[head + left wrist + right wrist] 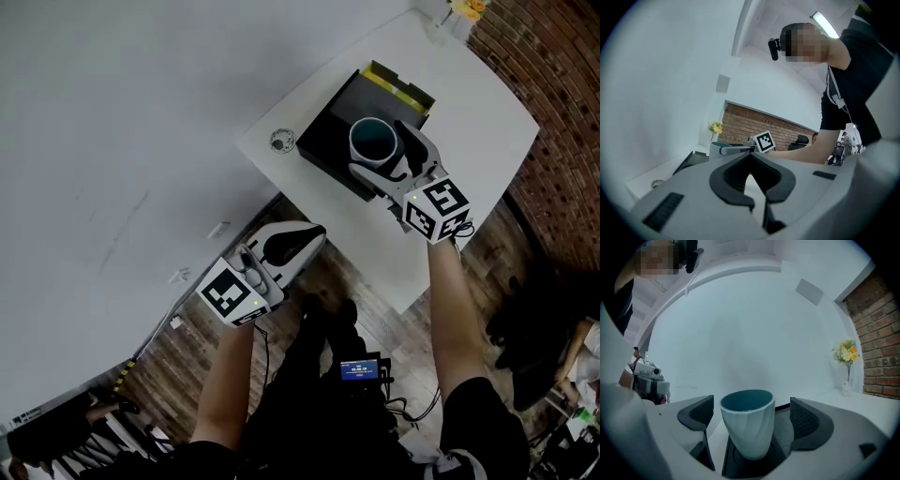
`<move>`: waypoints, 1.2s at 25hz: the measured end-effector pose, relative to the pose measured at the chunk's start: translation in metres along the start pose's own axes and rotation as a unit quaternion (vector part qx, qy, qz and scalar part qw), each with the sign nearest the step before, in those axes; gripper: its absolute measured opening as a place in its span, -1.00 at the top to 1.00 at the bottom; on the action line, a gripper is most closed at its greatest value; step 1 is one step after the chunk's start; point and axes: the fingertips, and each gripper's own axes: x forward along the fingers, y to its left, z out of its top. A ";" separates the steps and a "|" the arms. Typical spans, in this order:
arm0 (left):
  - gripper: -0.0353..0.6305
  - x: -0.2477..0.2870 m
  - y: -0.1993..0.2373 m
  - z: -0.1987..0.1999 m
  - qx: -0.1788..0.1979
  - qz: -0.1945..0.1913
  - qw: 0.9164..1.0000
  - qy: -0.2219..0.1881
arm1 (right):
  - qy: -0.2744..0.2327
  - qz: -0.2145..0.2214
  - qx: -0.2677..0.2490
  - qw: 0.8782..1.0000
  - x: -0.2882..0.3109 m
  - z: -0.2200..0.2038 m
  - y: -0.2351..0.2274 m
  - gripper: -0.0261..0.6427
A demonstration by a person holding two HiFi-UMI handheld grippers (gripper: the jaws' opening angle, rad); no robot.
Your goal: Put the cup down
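A pale blue-grey cup with a teal inside stands upright on a black box on the white table. My right gripper reaches around it. In the right gripper view the cup sits in a round dip of the black surface, and the right gripper is open, with a gap between each pad and the cup's wall. My left gripper hangs off the table's near edge, shut and empty. The left gripper view shows the cup far off.
Yellow packaging lies at the box's far end. A small round metal piece rests near the table's left corner. A vase of yellow flowers stands at the far corner by a brick wall. Dark clutter sits on the wooden floor.
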 end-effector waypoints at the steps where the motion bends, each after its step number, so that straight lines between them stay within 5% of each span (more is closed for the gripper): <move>1: 0.87 0.000 0.000 0.000 0.000 0.001 1.000 0.001 | -0.002 -0.001 0.007 1.000 -0.004 0.002 0.000 -0.57; 14: 0.87 -0.001 -0.017 0.012 0.012 -0.008 1.000 0.001 | -0.002 0.001 0.055 0.999 -0.049 0.011 0.023 -0.55; 30: 0.61 -0.011 -0.050 0.025 0.033 -0.016 0.999 0.025 | 0.014 -0.006 0.048 0.999 -0.102 0.018 0.085 0.13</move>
